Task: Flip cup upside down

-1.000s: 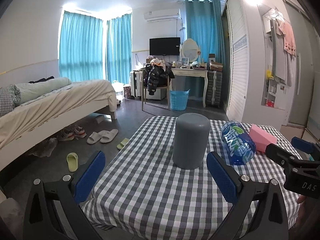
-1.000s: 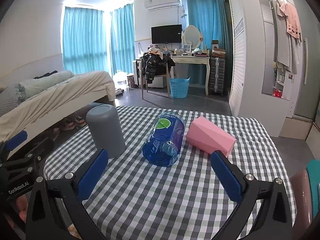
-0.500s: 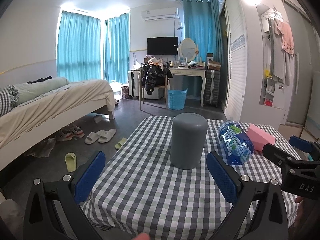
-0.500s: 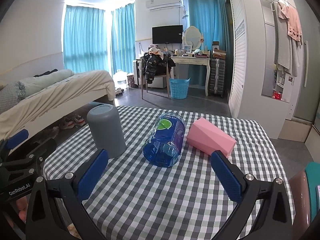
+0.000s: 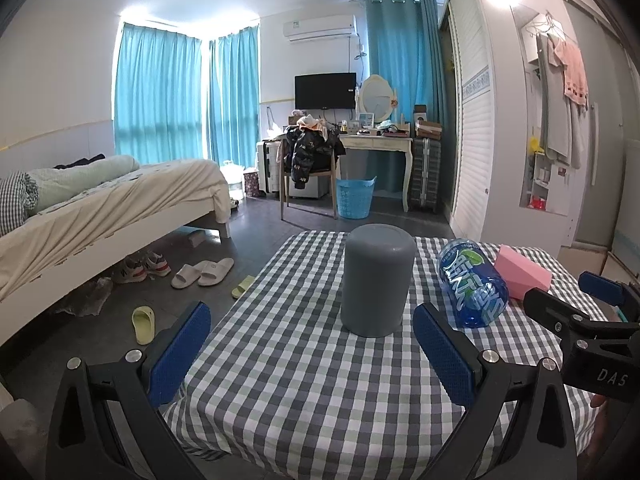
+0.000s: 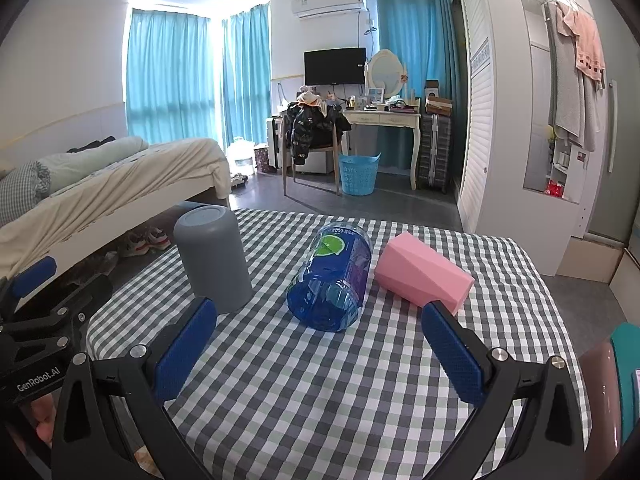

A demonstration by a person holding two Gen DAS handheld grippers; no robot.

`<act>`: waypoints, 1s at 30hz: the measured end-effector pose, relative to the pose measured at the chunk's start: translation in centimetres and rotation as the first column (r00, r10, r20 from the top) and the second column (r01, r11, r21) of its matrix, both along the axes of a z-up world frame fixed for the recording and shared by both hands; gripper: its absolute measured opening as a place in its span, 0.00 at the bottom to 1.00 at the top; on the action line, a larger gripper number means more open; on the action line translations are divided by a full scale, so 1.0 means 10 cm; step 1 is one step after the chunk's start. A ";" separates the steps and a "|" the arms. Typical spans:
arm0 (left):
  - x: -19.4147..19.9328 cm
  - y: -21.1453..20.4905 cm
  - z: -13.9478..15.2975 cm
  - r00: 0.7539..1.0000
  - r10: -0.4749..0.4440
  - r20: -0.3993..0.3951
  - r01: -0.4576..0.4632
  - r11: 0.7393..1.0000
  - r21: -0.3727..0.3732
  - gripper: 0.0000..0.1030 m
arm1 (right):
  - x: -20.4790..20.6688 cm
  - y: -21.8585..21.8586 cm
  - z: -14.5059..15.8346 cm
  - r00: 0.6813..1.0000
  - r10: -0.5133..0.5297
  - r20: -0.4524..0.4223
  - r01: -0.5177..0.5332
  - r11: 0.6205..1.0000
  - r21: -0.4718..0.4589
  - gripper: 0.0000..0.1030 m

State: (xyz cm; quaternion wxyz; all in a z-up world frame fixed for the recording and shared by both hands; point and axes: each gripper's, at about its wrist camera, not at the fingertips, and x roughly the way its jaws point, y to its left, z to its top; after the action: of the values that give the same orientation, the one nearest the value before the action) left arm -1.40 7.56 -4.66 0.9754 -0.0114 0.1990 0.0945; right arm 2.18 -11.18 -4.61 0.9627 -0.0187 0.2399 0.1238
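Left claw: (image 5: 310,340) spread wide and holding nothing, its blue pads (image 5: 182,354) low over the near edge of the surface, pointed at the grey cup.
Right claw: (image 6: 320,344) likewise released, both blue pads apart, low over the surface and aimed toward the blue bottle.
Grey cup: (image 5: 377,279) stands mouth down on the checked cloth, closed bottom uppermost, ahead of the left claw and clear of both its pads; from the right wrist view it sits at the left, near the surface's left edge (image 6: 212,258).
Blue bottle: (image 6: 332,276) lies on its side just right of the cup, not touching it, its label facing up.
Pink box: (image 6: 424,276) lies tilted beside the bottle, on its right.
Surface: (image 6: 320,380) covered in a grey-and-white checked cloth.
Room behind: bed (image 5: 100,200) at left with slippers (image 5: 202,272) on the floor, blue laundry basket (image 5: 355,197) by the desk chair.
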 end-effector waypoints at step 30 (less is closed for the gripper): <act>-0.01 0.00 -0.02 1.000 0.000 -0.004 0.000 1.000 0.009 1.00 | 0.01 0.01 -0.07 1.000 -0.001 -0.010 0.001 1.000 -0.002 1.00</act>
State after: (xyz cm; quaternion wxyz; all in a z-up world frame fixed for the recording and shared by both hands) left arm -1.51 7.52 -4.82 0.9750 -0.0069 0.2006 0.0956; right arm 2.26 -11.08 -5.30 0.9615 -0.0189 0.2449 0.1230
